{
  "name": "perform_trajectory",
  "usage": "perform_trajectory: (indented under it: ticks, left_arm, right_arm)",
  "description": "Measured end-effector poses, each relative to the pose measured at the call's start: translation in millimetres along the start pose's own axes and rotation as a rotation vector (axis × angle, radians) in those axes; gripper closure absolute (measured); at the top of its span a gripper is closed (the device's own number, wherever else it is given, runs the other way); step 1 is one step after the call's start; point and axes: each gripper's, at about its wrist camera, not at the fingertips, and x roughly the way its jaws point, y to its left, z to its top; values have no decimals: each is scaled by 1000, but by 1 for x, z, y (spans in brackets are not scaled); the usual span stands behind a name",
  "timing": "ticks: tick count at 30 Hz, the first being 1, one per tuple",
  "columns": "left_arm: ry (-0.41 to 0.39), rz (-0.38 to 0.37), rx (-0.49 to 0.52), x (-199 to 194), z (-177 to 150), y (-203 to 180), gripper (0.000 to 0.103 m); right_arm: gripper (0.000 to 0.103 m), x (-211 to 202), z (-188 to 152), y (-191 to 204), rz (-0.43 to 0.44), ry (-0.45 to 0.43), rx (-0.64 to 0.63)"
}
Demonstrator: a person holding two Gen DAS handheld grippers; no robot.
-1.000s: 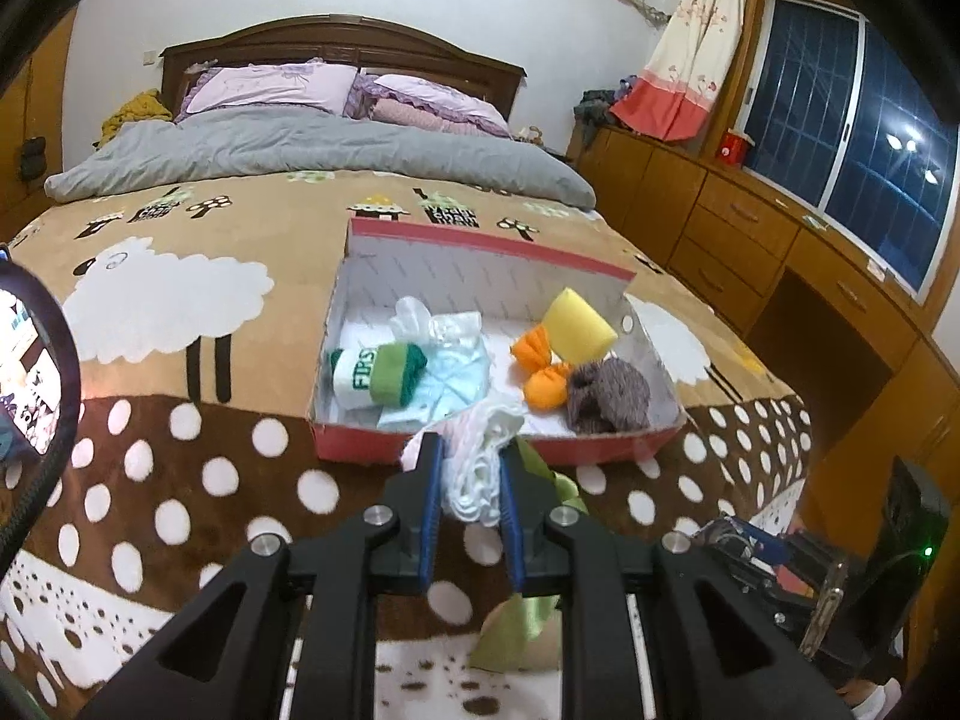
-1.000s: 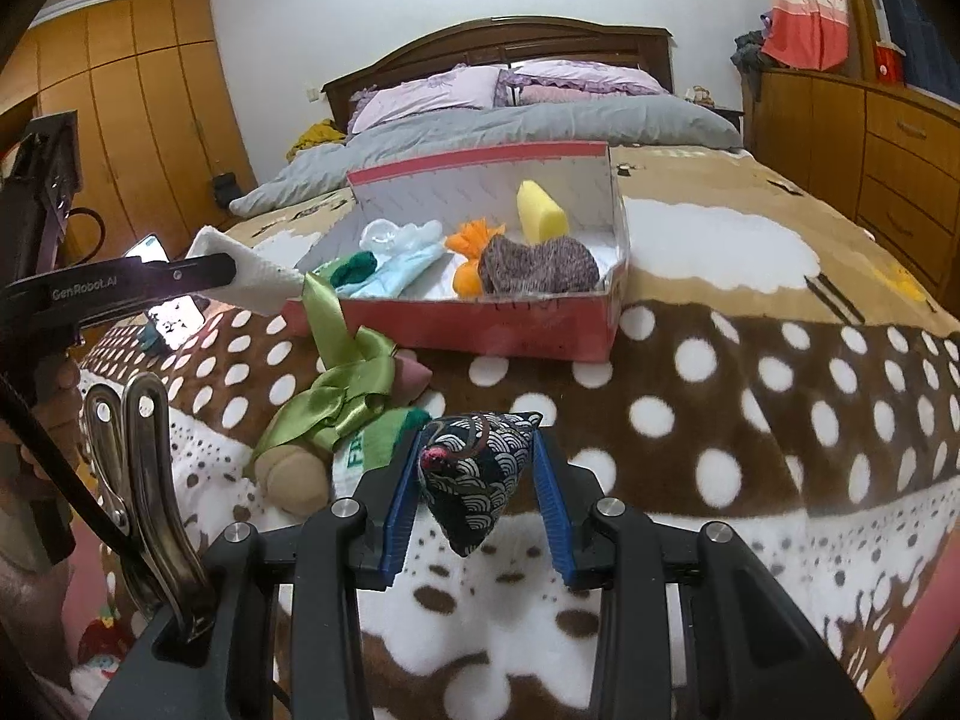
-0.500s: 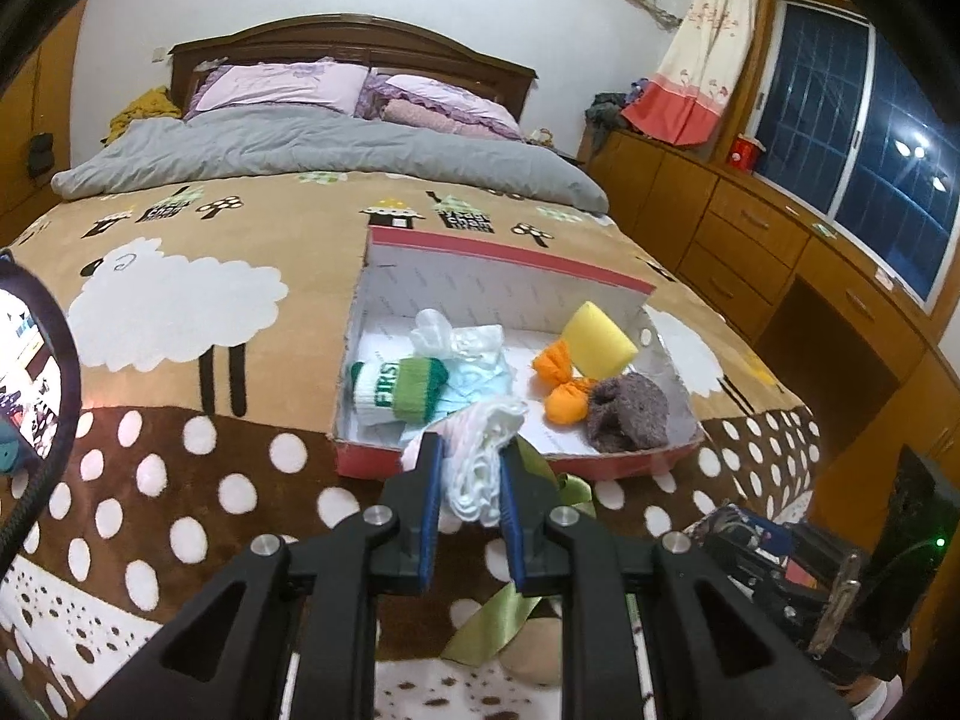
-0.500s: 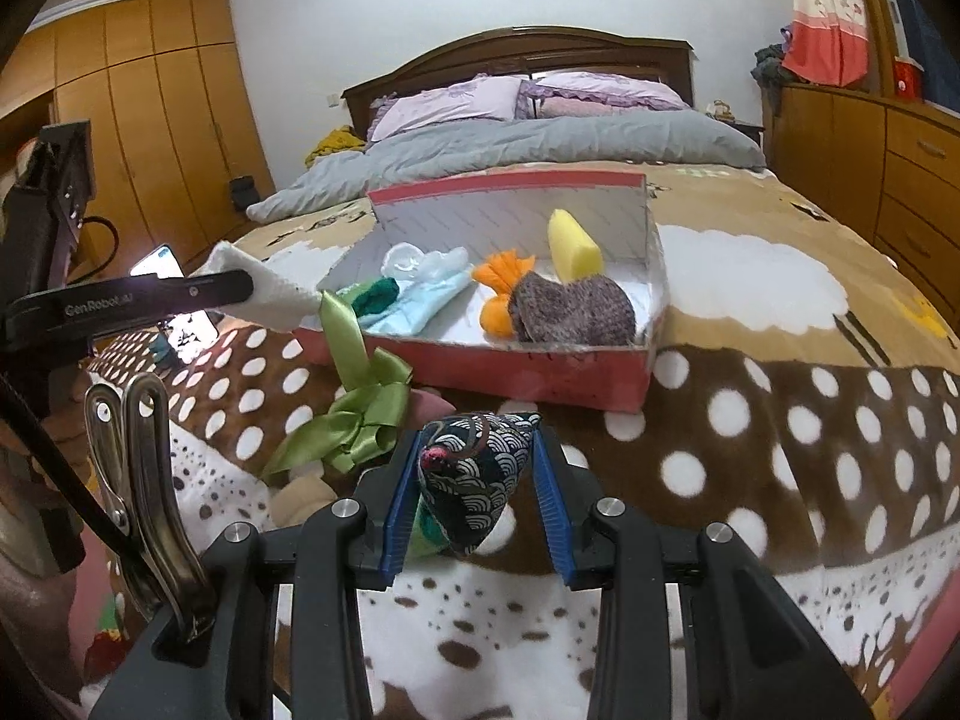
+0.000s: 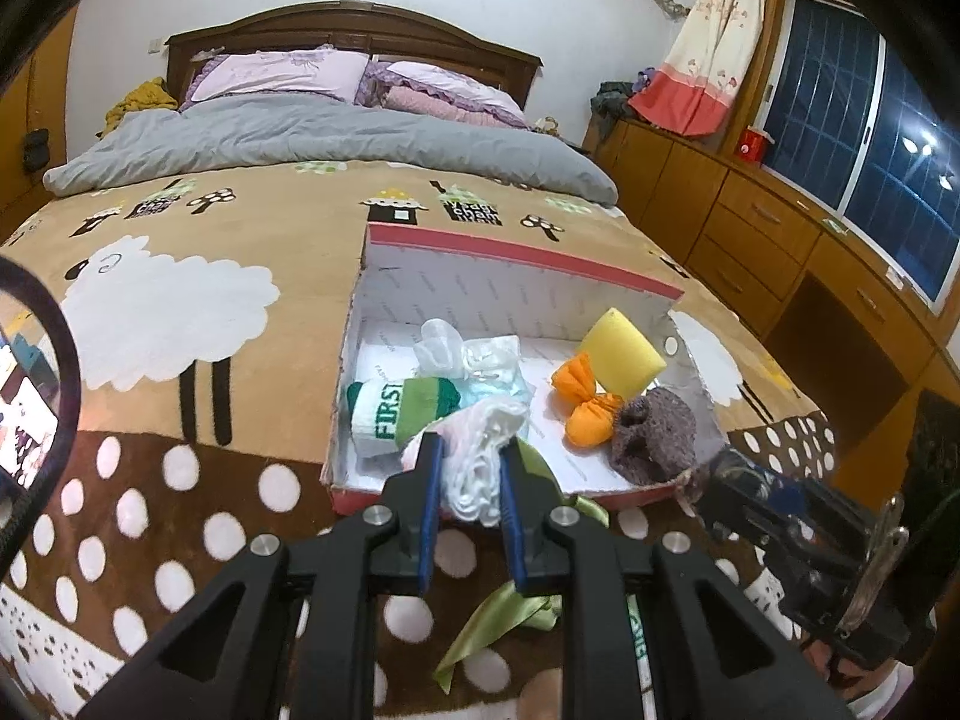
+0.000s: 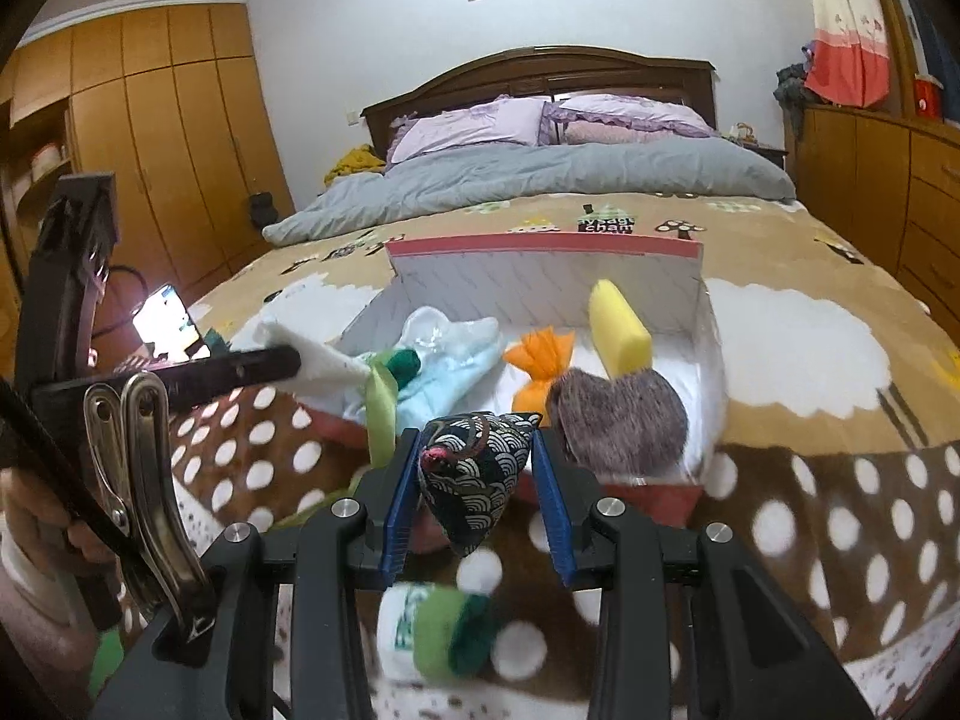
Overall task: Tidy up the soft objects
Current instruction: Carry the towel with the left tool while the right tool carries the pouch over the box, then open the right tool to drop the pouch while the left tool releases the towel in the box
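Note:
A red cardboard box [image 5: 516, 255] [image 6: 654, 495] lies open on the bed. Inside are a rolled green-and-white sock [image 5: 402, 411], a pale blue cloth [image 6: 447, 363], an orange pouch [image 5: 585, 405] [image 6: 540, 363], a yellow sponge [image 5: 624, 351] [image 6: 618, 333] and a brown knitted piece [image 5: 657, 435] [image 6: 618, 420]. My left gripper [image 5: 468, 486] is shut on a white cloth [image 5: 480, 468], held just at the box's near wall. My right gripper [image 6: 474, 480] is shut on a dark wave-patterned pouch [image 6: 474, 480] in front of the box.
A green ribbon [image 5: 510, 618] [image 6: 381, 414] and another rolled green-and-white sock [image 6: 441, 630] lie on the spotted brown blanket [image 5: 150, 510] before the box. A grey duvet [image 6: 570, 174], pillows and headboard are behind. Wooden drawers [image 5: 780, 240] line the right; a lit phone [image 6: 171, 321] stands left.
Both grippers have moved forward toward the box, which looms larger in both views. The right gripper with its pouch has also risen. Neither grip has changed.

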Motion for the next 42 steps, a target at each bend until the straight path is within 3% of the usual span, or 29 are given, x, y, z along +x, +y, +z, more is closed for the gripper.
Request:
perform_trajectory:
  ticks: [9, 14, 31, 37, 42]
  left_arm:
    - [10, 38, -4, 32, 10, 5, 82]
    - [-3, 60, -8, 39, 15, 6, 58]
    - [-15, 143, 14, 79, 41, 9, 55]
    - [-12, 138, -15, 73, 43, 16, 43]
    - [-7, 125, -37, 62, 42, 17, 42]
  right_arm:
    - [66, 37, 7, -6, 0, 30, 18]
    - [65, 50, 9, -10, 7, 46, 20]
    - [65, 69, 13, -16, 22, 49, 40]
    - [64, 66, 15, -18, 35, 33, 61]
    - [57, 54, 17, -14, 20, -8, 59]
